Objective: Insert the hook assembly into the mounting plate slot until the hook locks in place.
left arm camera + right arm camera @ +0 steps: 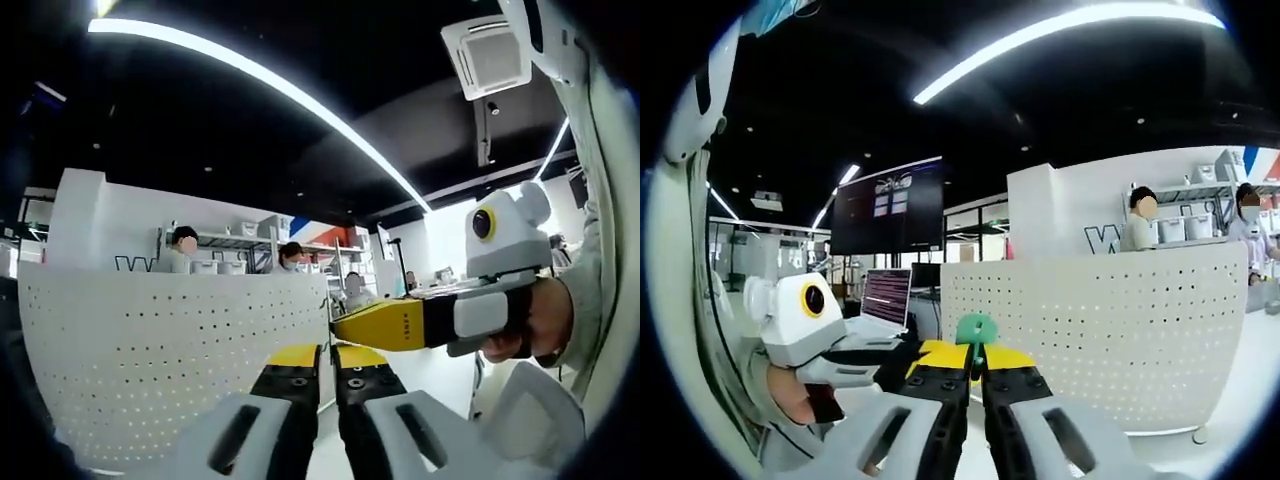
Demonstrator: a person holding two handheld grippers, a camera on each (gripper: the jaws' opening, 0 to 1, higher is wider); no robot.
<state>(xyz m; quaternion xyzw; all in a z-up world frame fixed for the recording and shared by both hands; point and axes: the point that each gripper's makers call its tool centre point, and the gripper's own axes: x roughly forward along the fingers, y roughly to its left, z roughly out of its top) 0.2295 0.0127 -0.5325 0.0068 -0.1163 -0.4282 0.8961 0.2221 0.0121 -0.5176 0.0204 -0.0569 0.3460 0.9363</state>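
The white perforated mounting plate (170,350) stands upright and takes up the left half of the left gripper view. My left gripper (328,352) has its yellow-tipped jaws closed over the plate's right edge. The right gripper (340,325), held in a hand, reaches in from the right with its tip at that same edge. In the right gripper view, my right gripper (975,352) is shut on a small green hook (975,328), right in front of the plate (1100,330). The left gripper (895,352) comes in from the left toward the plate's left edge.
Behind the plate, people stand at a white counter with shelves (240,240). A dark wall screen (888,205) and an open laptop (885,298) sit beyond the left gripper. A small foot (1200,435) supports the plate at its lower right.
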